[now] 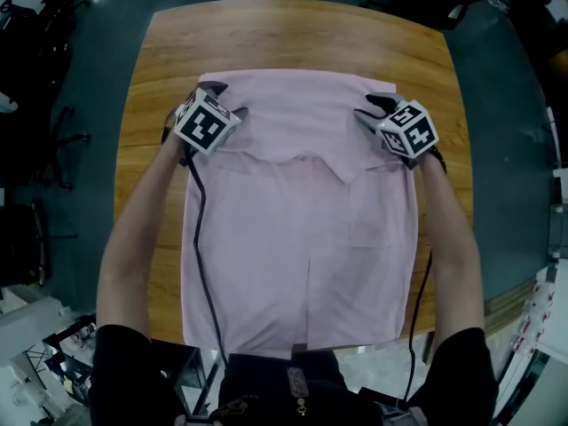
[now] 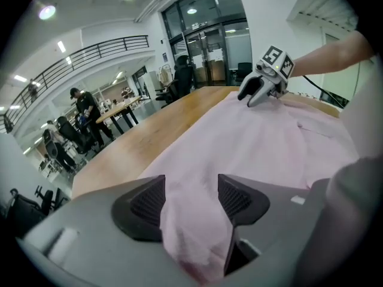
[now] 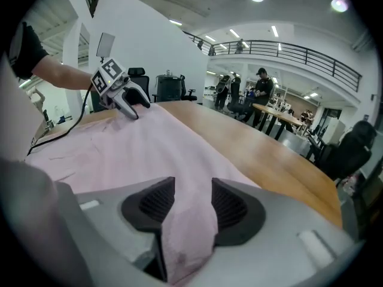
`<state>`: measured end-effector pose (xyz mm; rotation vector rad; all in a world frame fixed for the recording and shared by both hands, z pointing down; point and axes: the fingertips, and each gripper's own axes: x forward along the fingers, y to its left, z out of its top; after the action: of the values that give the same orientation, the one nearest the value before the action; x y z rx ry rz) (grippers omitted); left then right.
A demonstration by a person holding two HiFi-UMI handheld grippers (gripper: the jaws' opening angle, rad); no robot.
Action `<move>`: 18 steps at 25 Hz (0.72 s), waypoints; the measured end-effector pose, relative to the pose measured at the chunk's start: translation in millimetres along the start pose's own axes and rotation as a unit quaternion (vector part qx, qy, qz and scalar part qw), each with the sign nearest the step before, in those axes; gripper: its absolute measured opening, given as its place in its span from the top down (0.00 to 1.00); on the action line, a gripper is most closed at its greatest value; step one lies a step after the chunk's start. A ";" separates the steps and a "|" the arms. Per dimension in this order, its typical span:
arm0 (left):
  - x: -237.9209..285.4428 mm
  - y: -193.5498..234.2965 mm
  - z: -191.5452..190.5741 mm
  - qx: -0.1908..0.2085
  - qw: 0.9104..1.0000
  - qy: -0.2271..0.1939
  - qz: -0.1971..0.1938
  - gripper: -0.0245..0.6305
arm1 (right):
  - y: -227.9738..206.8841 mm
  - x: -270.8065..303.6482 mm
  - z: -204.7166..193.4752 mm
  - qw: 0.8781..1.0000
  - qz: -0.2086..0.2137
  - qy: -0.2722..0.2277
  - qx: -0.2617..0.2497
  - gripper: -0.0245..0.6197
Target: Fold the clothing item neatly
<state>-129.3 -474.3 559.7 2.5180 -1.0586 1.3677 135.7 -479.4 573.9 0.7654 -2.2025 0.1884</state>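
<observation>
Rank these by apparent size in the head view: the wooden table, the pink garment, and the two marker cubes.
1. wooden table, although partly covered
2. pink garment
3. left marker cube and right marker cube: they look alike, so not ranked

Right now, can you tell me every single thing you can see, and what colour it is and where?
shirt: one, pink, spread on the table, far part doubled over
table: one, brown wood, under the shirt
floor: dark grey-blue, around the table
office chairs: a few, black, past the table's far end
people: several, dark clothes, at desks in the background
cables: two, black, trailing from the tools across the shirt
left tool: one, grey with a black-and-white marker cube, pinching the shirt's left side
right tool: one, same colours, pinching the shirt's right side
forearms: two, bare, reaching over the table
</observation>
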 end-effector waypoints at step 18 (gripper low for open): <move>-28.3 -182.7 -2.2 0.104 0.988 0.001 -0.113 0.54 | 196.3 -29.8 -6.7 0.994 0.085 0.008 -0.072 0.70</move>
<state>-29.8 -320.2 582.8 2.6785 -0.6340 1.4814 41.4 -304.7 577.9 0.4968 -2.2385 0.1178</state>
